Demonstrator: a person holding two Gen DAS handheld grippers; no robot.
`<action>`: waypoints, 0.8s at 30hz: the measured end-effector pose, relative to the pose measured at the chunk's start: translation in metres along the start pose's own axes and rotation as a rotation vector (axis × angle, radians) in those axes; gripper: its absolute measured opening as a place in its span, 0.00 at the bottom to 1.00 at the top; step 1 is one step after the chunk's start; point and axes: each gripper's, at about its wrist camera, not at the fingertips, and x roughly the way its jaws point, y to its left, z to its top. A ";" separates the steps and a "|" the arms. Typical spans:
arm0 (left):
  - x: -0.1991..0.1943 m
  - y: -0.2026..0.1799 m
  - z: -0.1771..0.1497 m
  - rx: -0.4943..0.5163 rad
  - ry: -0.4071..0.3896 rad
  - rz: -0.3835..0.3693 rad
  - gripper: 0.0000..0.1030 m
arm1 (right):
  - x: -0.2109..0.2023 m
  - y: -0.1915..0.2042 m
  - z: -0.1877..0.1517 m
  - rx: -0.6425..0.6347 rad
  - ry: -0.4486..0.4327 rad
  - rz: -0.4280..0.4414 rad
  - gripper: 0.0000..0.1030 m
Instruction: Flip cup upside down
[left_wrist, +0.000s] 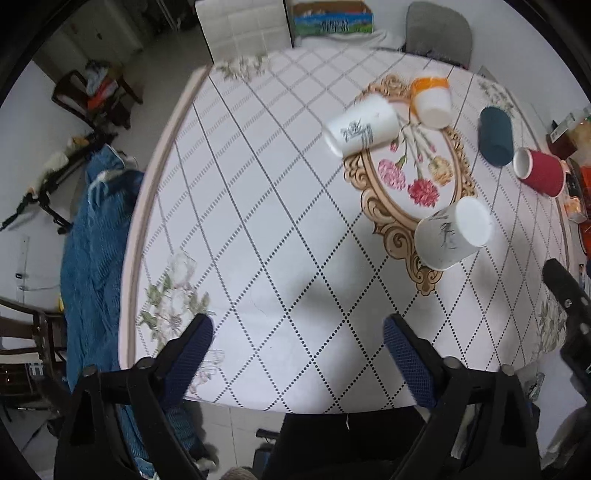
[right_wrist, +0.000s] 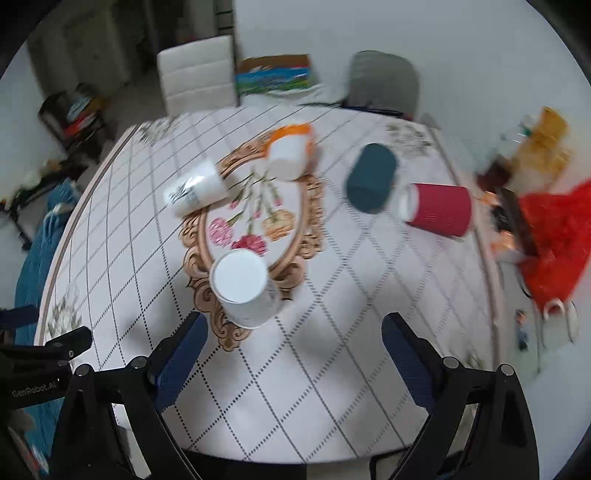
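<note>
Paper cups, likely light and easily crushed, lie scattered on the table (right_wrist: 332, 332); the red cup (right_wrist: 437, 208) on its side wants a gentle mid-wall pinch, with both grippers' jaws spread empty.

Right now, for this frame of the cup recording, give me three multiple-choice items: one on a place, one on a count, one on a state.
1. Where is the red cup?
A. on the flower picture in the middle
B. near the table's right side, beside the dark teal cup
C. on the white chair

2. How many cups are on the table?
A. three
B. five
C. seven

3. How does the nearest white cup stand?
A. upside down, base up
B. on its side
C. held in a gripper

Key: 1 B, it lies next to the teal one on the right. 2 B, two white, one orange, one teal, one red. 3 A, its closed flat base faces up; both grippers are open and hold nothing.
</note>
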 end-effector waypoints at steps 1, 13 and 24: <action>-0.006 0.001 -0.001 -0.002 -0.016 0.001 0.99 | -0.007 -0.004 -0.001 0.014 -0.006 -0.012 0.95; -0.073 -0.006 -0.024 -0.021 -0.172 0.005 0.99 | -0.089 -0.027 -0.019 0.013 -0.107 -0.054 0.95; -0.159 -0.023 -0.073 -0.024 -0.317 0.000 0.99 | -0.186 -0.045 -0.048 -0.007 -0.189 -0.013 0.95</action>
